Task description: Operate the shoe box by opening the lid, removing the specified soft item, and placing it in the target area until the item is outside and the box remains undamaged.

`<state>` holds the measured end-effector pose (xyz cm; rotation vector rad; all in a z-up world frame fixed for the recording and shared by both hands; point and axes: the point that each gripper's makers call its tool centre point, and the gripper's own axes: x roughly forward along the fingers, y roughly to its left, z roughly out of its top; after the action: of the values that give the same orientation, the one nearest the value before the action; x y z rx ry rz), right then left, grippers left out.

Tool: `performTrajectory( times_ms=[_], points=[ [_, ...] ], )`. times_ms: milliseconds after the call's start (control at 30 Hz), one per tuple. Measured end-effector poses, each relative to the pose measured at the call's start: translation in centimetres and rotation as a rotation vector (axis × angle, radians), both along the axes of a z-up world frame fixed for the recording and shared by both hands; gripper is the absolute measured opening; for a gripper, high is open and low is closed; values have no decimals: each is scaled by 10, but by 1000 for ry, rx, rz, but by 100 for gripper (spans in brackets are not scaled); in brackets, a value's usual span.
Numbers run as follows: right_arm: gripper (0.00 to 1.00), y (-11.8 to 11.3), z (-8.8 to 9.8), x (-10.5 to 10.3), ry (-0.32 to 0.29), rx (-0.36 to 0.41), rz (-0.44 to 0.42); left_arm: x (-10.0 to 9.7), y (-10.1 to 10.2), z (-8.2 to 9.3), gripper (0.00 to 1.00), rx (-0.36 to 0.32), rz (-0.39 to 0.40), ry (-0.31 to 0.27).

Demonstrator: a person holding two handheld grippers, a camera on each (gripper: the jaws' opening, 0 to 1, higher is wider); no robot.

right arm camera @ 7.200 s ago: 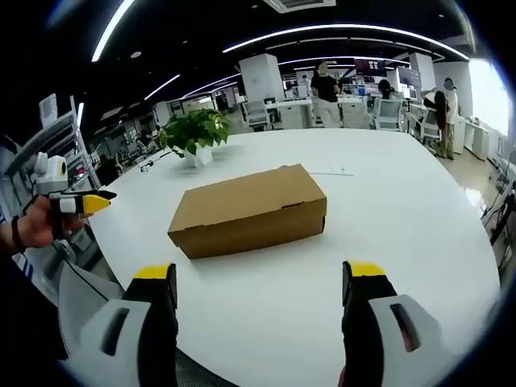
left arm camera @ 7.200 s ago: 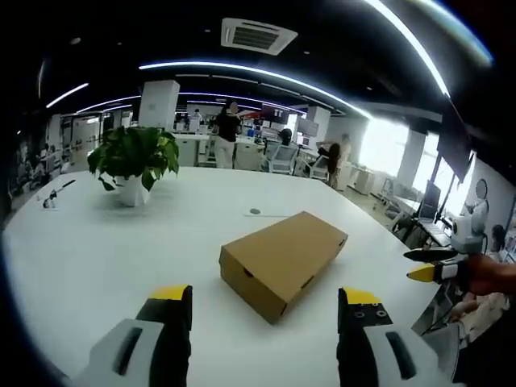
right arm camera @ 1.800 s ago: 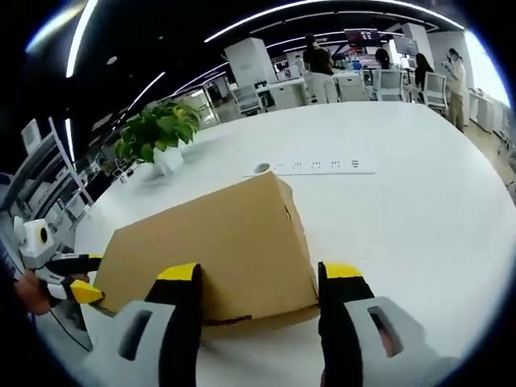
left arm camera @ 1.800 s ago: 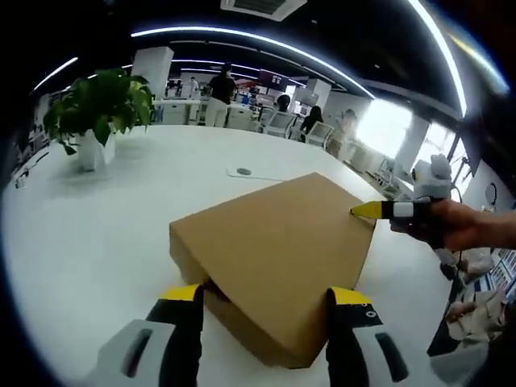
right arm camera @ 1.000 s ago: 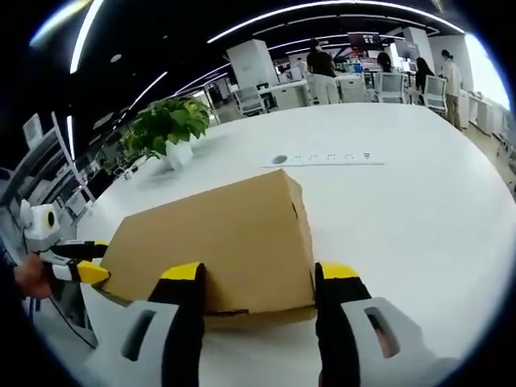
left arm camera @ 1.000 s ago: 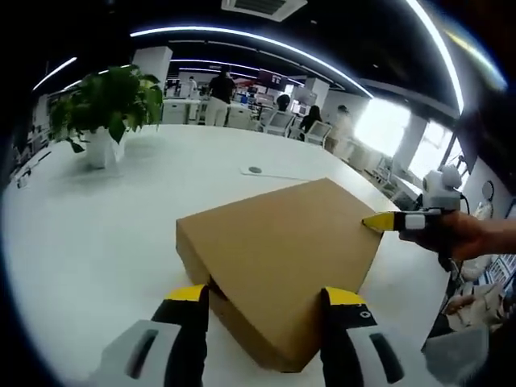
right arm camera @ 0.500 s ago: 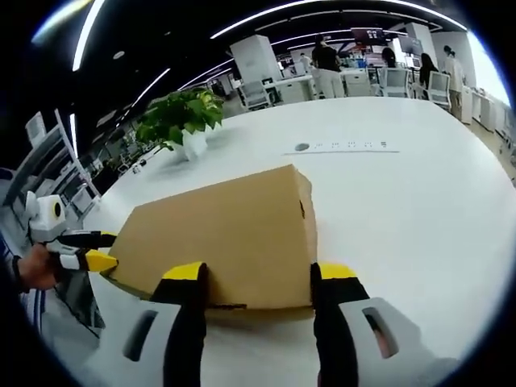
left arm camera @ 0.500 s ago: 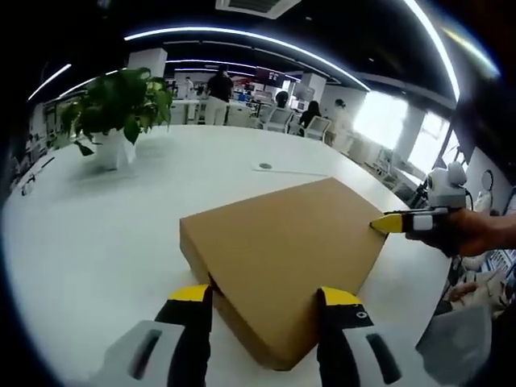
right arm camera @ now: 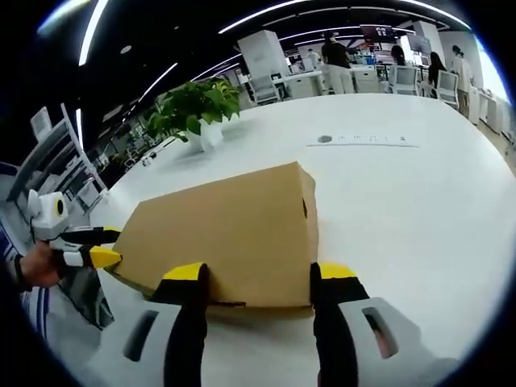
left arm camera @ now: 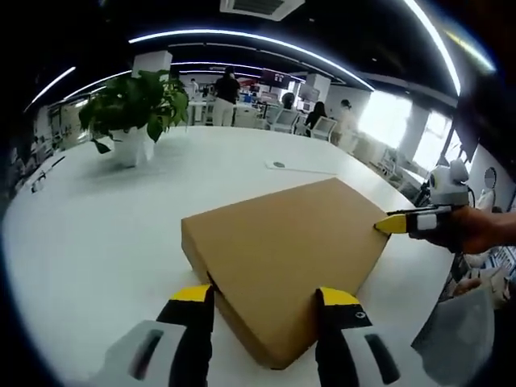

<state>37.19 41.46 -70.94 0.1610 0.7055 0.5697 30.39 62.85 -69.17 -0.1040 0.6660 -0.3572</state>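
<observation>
The plain brown cardboard shoe box [left arm camera: 282,258], lid unopened, lay on the white desk [left arm camera: 89,234]. Both grippers [left arm camera: 262,298] [right arm camera: 256,278] had been brought close, jaws apart, straddling opposite box corners; lifting was judged imminent.

No readable text anywhere right now: the cardboard shoe box [left arm camera: 284,254] shows plain brown faces, no print, no label, in either gripper view. The screens far back in the office are too small and blurred to make out any words or numbers.
</observation>
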Motion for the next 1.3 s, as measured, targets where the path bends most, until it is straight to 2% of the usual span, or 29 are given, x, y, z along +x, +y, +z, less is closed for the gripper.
performTrajectory(
  times_ms=[200,333,500,700,767,800,900,1067,1300],
  points=[
    [49,1,0,-2,5,-1,6,-4,-1,0,55,1,-20,-8],
    [49,1,1,-3,10,1,30,-7,-2,3,57,-37,-24,-14],
    [59,7,3,-10,-8,5,113,-14,-6,6,59,-44,-60,-25],
    [63,6,7,-20,-40,-14,207,-18,-11,2,65,-26,-92,-18],
    [63,6,7,-23,-49,-30,231,-20,-13,1,66,-14,-101,-18],
    [63,6,5,-24,-67,-72,269,-20,-13,1,66,-9,-106,-18],
    [65,7,0,-27,-90,-143,314,-20,-12,0,65,1,-108,-18],
    [57,2,-3,-21,-110,-205,275,-19,-9,-1,60,20,-98,-23],
    [56,3,-2,-23,-96,-217,279,-20,-9,-1,58,45,-95,-19]
  ],
)
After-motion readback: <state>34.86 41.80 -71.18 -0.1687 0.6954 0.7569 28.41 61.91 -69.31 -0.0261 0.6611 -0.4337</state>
